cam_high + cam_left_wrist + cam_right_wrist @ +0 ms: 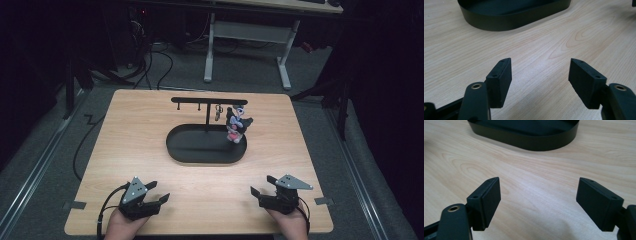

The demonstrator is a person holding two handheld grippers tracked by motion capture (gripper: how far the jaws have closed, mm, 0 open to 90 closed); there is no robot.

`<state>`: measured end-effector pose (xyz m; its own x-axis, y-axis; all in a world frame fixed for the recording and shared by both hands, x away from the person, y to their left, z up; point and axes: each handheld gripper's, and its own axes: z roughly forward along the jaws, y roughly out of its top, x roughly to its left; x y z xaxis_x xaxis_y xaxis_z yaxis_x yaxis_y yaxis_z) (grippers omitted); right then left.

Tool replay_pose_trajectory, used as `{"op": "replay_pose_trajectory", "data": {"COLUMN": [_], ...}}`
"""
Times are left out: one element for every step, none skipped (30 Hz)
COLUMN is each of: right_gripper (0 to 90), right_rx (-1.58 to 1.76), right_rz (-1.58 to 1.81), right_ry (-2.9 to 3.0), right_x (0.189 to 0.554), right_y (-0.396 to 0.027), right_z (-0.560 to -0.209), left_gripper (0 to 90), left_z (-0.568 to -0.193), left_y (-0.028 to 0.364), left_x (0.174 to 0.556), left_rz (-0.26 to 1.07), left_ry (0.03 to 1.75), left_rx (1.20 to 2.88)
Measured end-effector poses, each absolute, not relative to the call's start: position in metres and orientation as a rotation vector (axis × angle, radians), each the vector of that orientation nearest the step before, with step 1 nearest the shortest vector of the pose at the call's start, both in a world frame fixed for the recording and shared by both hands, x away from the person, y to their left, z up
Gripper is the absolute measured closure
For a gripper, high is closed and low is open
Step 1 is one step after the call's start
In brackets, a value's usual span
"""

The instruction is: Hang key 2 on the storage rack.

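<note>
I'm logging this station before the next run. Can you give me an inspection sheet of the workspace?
Surface: wooden table, bare around the stand.
Job's things: black hook stand on oval tray base; plush keychain hanging at the bar's right end.
Clutter: nothing seen.
Grippers: left tool and right tool open, empty, at the near edge.
Cables: one trails from each tool; more on the floor.
Surroundings: dark room, white desk legs behind.

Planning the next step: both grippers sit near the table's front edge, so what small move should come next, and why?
Probably reach the right gripper forward toward the toy hanging on the rack. Its jaws stand open and empty, and it is the closer one.
</note>
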<state>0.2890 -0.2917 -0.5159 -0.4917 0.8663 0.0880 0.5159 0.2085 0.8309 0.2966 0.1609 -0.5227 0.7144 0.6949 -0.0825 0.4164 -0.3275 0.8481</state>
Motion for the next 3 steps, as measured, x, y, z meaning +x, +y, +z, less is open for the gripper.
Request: {"op": "replay_pose_trajectory", "data": {"right_gripper": [20.0,20.0,20.0], "right_rx": [1.285,1.285,1.297], "right_rz": [1.194,1.19,1.191], "right_ry": [2.091,2.09,2.086], "right_x": [0.289,0.291,0.2912], "right_y": [-0.2917,-0.2918,-0.2915], "right_z": [-0.5159,-0.5165,-0.5172], "left_gripper": [35.8,35.8,35.8], "left_z": [-0.5227,-0.5223,-0.522], "left_y": [0.1609,0.1607,0.1611], "left_x": [0.2966,0.2961,0.2959], "left_rz": [0.368,0.373,0.374], "left_ry": [0.852,0.852,0.851], "left_rx": [1.967,1.968,1.966]}}
